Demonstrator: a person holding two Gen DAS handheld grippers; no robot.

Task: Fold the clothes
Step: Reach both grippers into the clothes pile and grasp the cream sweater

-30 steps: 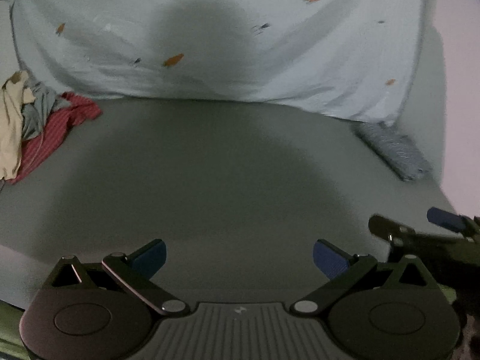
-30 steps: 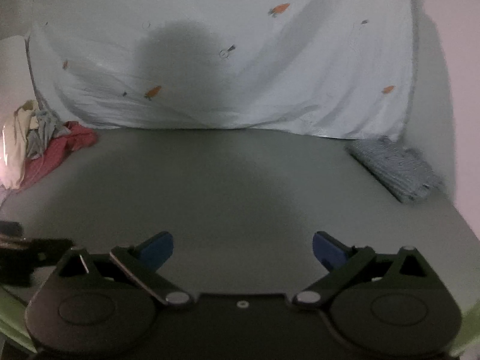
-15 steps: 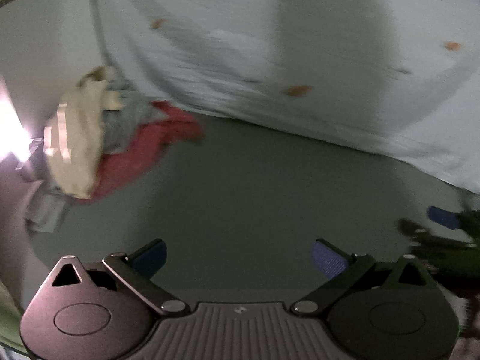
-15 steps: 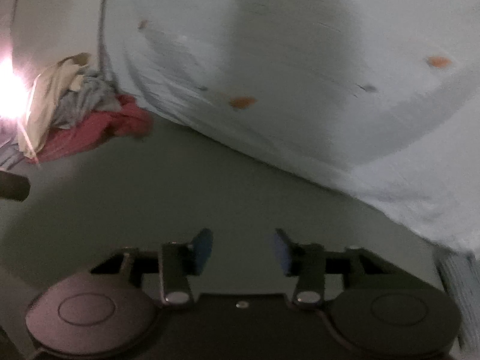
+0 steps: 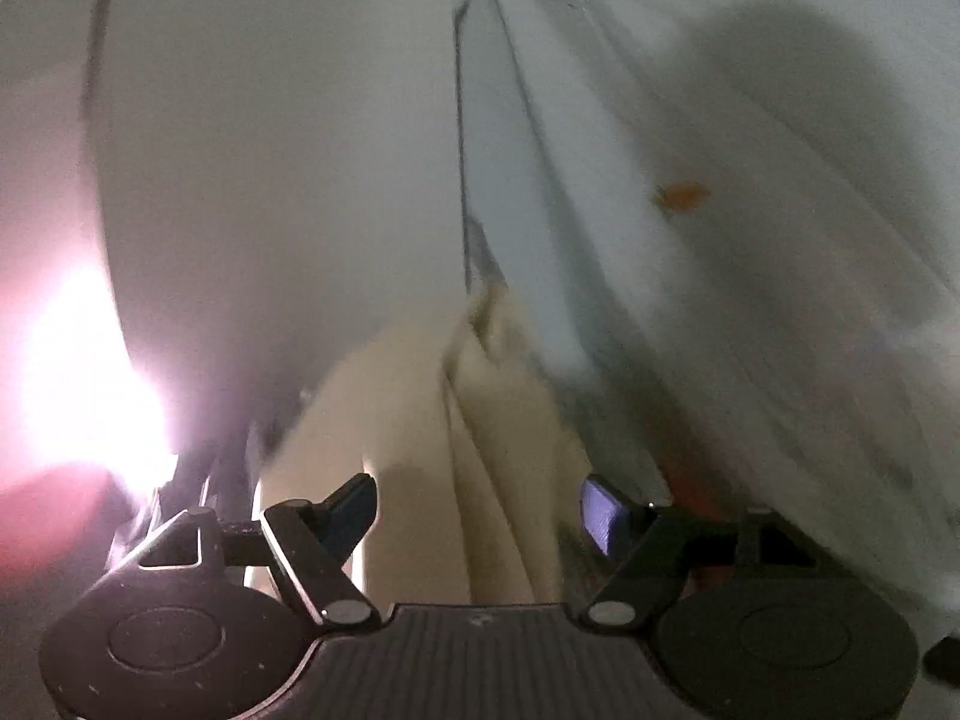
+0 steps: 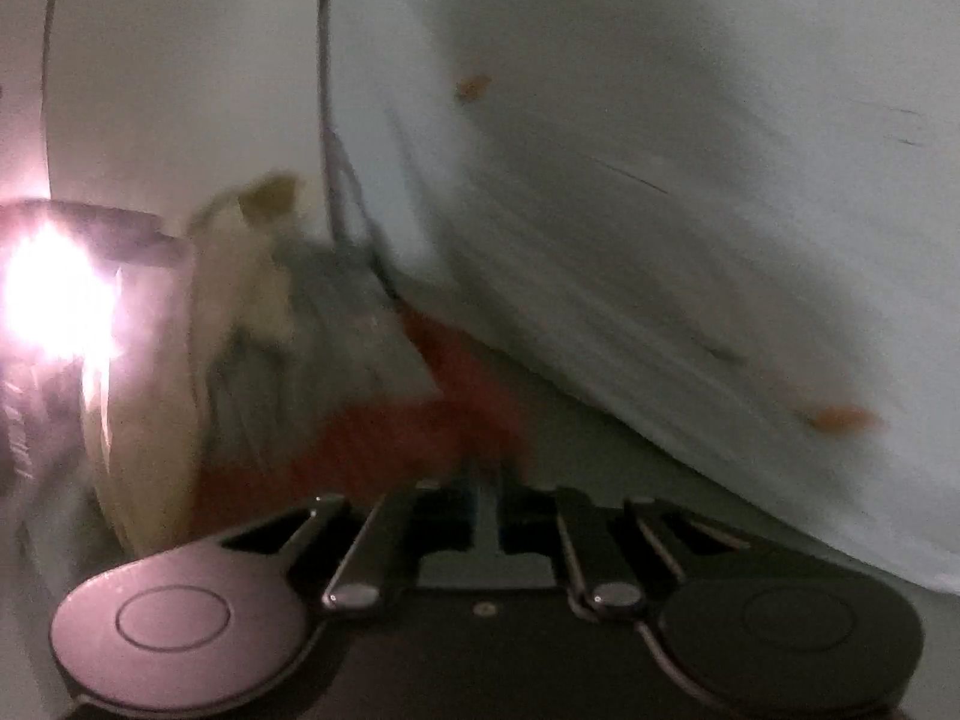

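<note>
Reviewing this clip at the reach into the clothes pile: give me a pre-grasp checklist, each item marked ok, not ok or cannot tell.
1. Left gripper open for a grasp: ok, fingers spread.
2. Cream garment lies between the left fingers: ok, fabric fills the gap.
3. Only one layer in the bite: cannot tell, several folds show.
4. Right gripper ready to grasp: not ok, fingers shut with nothing visible between them.
5. Red garment ahead of the right gripper: ok, just beyond the tips.
6. Views sharp enough: not ok, motion blur and lamp glare.
</note>
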